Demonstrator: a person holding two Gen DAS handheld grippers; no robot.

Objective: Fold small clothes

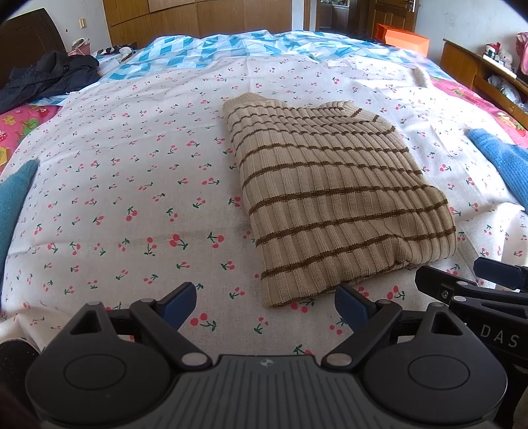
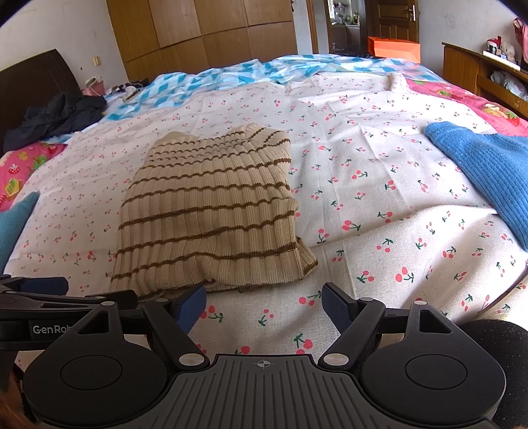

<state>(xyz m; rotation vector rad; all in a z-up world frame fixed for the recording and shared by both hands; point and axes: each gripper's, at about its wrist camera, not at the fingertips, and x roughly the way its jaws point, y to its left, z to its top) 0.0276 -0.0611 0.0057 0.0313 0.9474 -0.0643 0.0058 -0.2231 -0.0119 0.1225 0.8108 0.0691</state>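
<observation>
A large bed (image 2: 379, 109) fills the room, covered with a white cherry-print sheet (image 1: 132, 171). Behind its far edge stand wooden wardrobes (image 2: 204, 33) along a white wall (image 2: 49, 29). A dark headboard (image 2: 29, 82) is at the left edge, a wooden shelf unit (image 2: 468, 66) at the right. Daylight is bright. A wooden door (image 2: 396, 16) stands far back.

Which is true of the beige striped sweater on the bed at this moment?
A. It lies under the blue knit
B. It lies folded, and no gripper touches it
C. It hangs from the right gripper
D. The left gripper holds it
B: the striped sweater lies folded on the cherry-print sheet, while the left gripper and the right gripper are both open and empty just short of it.
</observation>
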